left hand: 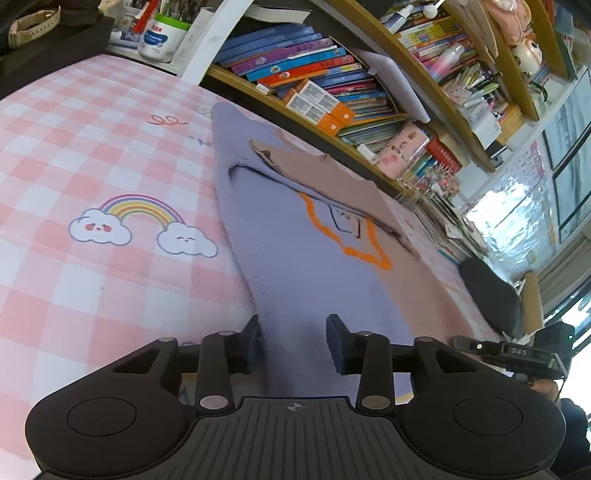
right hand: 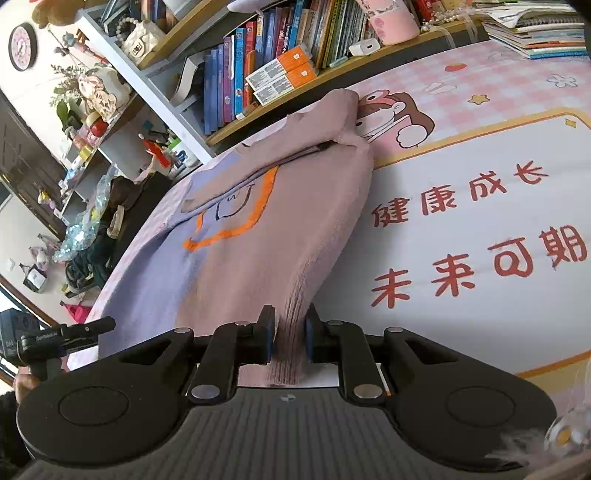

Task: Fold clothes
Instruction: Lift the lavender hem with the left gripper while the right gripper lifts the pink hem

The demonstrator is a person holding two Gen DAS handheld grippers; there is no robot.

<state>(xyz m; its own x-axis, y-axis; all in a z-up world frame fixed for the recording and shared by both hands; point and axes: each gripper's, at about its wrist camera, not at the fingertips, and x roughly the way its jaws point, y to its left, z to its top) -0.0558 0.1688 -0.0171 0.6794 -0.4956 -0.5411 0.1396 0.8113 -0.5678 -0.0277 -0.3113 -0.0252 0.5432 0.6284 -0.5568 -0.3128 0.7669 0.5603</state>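
Note:
A lilac and dusty-pink sweater (left hand: 295,236) with an orange outline print lies on the checked pink tablecloth (left hand: 92,147), a sleeve folded across its chest. My left gripper (left hand: 293,341) is open at the sweater's near lilac edge, with the fabric running between its spread fingers. In the right wrist view the same sweater (right hand: 266,236) rises at its pink hem into my right gripper (right hand: 290,338), which is shut on that ribbed hem. The left gripper (right hand: 66,338) shows at the far left of this view, beside the lilac corner.
Bookshelves packed with books (left hand: 314,74) line the table's far edge, close behind the sweater. A white jar (left hand: 162,35) and clutter stand at the far left corner. A stack of papers (right hand: 535,33) rests at the far right. A dark chair back (left hand: 491,295) is at the right.

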